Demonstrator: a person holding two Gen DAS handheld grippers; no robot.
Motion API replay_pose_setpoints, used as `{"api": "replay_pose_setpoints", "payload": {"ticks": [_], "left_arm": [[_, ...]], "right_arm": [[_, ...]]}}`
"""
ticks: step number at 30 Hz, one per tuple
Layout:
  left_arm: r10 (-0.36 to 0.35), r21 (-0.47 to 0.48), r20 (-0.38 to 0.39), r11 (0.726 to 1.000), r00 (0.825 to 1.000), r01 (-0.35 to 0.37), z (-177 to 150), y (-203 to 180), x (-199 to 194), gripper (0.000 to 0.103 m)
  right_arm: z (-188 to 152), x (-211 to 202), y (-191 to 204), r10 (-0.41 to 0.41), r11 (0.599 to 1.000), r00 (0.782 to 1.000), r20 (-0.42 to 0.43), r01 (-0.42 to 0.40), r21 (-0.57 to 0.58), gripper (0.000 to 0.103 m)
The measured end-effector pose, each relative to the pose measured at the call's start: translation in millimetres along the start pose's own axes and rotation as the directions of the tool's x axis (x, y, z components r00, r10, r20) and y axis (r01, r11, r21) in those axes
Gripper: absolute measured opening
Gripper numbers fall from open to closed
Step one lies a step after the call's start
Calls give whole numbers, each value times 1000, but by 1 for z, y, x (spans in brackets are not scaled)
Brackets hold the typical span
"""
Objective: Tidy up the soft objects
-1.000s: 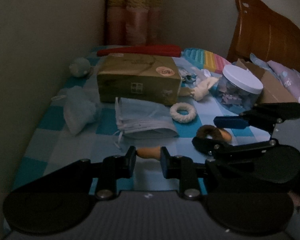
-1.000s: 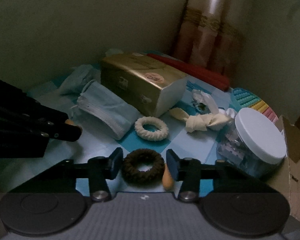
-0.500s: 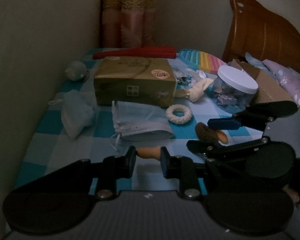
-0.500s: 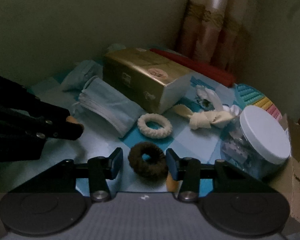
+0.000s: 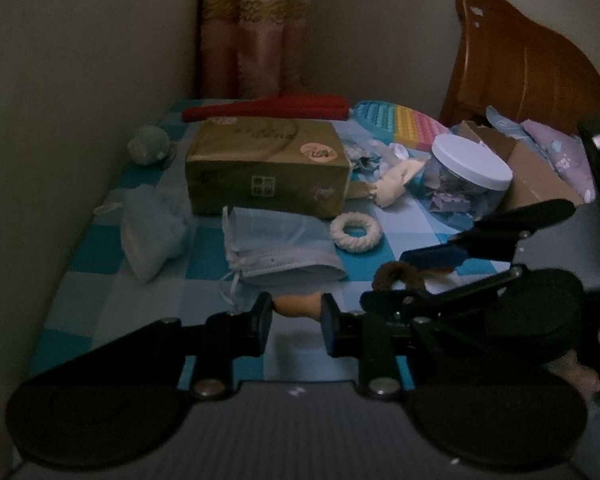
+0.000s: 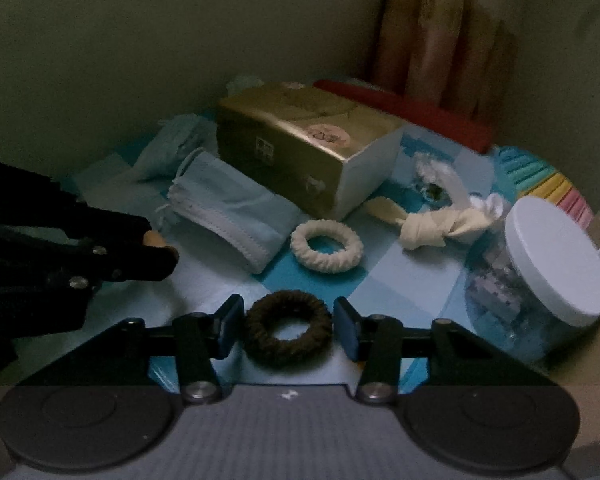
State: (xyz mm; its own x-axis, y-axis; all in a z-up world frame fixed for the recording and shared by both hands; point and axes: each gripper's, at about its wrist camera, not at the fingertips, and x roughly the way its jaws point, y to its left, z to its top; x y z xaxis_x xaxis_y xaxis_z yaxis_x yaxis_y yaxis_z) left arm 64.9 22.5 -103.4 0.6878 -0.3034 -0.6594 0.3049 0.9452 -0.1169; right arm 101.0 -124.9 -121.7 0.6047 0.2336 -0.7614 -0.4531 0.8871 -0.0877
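Observation:
My left gripper (image 5: 296, 316) is shut on a small orange soft object (image 5: 298, 306), held over the blue checked cloth (image 5: 100, 280). My right gripper (image 6: 288, 326) stands around a dark brown scrunchie (image 6: 288, 334), its fingers just touching the ring's sides. The right gripper also shows in the left wrist view (image 5: 396, 276), with the brown scrunchie (image 5: 396, 272) between its fingers. A white scrunchie (image 6: 326, 246) lies beyond, next to a folded blue face mask (image 6: 228, 208) and a knotted cream cloth (image 6: 432, 228).
A gold tissue box (image 5: 266, 166) stands mid-table. A clear jar with white lid (image 6: 548, 276) is at right, next to a cardboard box (image 5: 536, 168). A red roll (image 5: 268, 106), a rainbow pop mat (image 5: 400, 120), a crumpled blue mask (image 5: 148, 228) and a small plush (image 5: 148, 146) lie behind.
The right gripper lifted slightly with the brown scrunchie, then came back down near the cloth. The left gripper stayed shut on the orange object and barely moved.

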Motion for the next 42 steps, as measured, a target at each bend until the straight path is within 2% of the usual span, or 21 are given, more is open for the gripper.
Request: {"api": "replay_pose_setpoints", "payload": {"ticks": [7, 15, 22, 28, 33, 37, 42], "left_arm": [[5, 22, -8, 1000, 1000, -5, 7, 0, -3, 24], [40, 35, 12, 999, 999, -40, 25, 4, -12, 24], [40, 67, 25, 997, 999, -42, 37, -3, -21, 24], [-19, 102, 17, 995, 1000, 17, 46, -18, -28, 24], [-106, 162, -3, 981, 994, 105, 56, -49, -31, 24], [-190, 202, -19, 961, 982, 190, 64, -79, -28, 24], [-279, 243, -54, 928, 959, 284, 77, -115, -17, 24]], "right_arm": [[-2, -5, 7, 3, 1000, 1000, -1, -3, -7, 46], [9, -27, 12, -11, 1000, 998, 54, 11, 1, 46], [12, -60, 13, -9, 1000, 994, 112, 5, 31, 46], [3, -89, 6, -32, 998, 989, 143, 23, 64, 46], [-15, -120, -14, -66, 992, 985, 159, 47, 118, 46], [-33, -140, -38, -113, 981, 982, 148, 87, 176, 46], [-49, -161, -75, -217, 950, 966, 143, 175, 259, 46]]}}
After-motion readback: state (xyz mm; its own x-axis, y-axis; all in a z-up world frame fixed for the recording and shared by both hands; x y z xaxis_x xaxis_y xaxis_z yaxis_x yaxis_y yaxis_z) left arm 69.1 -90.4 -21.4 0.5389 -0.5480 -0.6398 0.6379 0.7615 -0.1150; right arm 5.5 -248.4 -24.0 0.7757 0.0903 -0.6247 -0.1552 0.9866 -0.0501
